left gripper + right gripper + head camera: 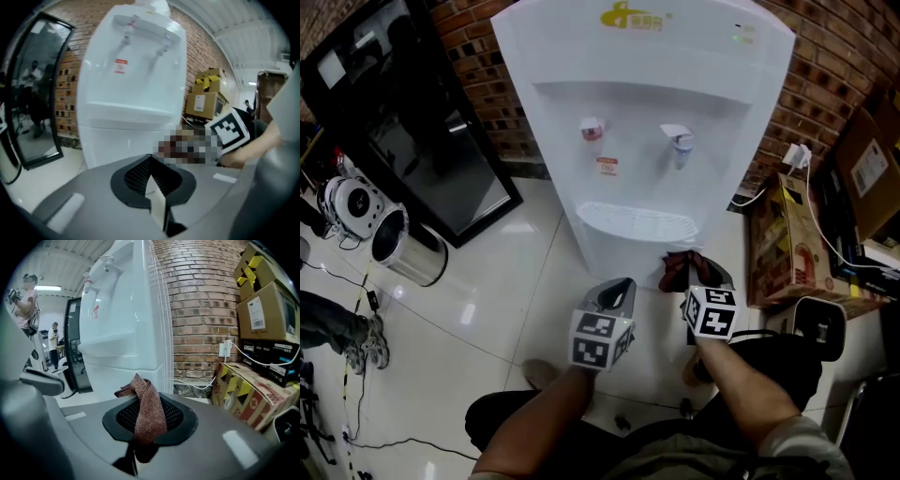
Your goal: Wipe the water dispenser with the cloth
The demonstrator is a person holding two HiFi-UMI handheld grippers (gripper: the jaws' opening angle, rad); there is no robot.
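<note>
The white water dispenser [656,122] stands against a brick wall, with a red tap [592,129] and a blue tap [680,145] above its drip tray [637,223]. My right gripper [698,275] is shut on a reddish-brown cloth [678,269] just in front of the dispenser's lower front, right of centre. In the right gripper view the cloth [147,408] sticks up between the pads, with the dispenser [122,324] close ahead on the left. My left gripper [619,288] is beside it on the left, shut and empty, and faces the dispenser [131,93].
A black glass-door cabinet [422,122] and a steel bin [408,246] stand to the left. Cardboard boxes [787,248] and a wall plug with cables [795,155] crowd the right side. A person's feet [366,342] are at the far left. White tiled floor lies in front.
</note>
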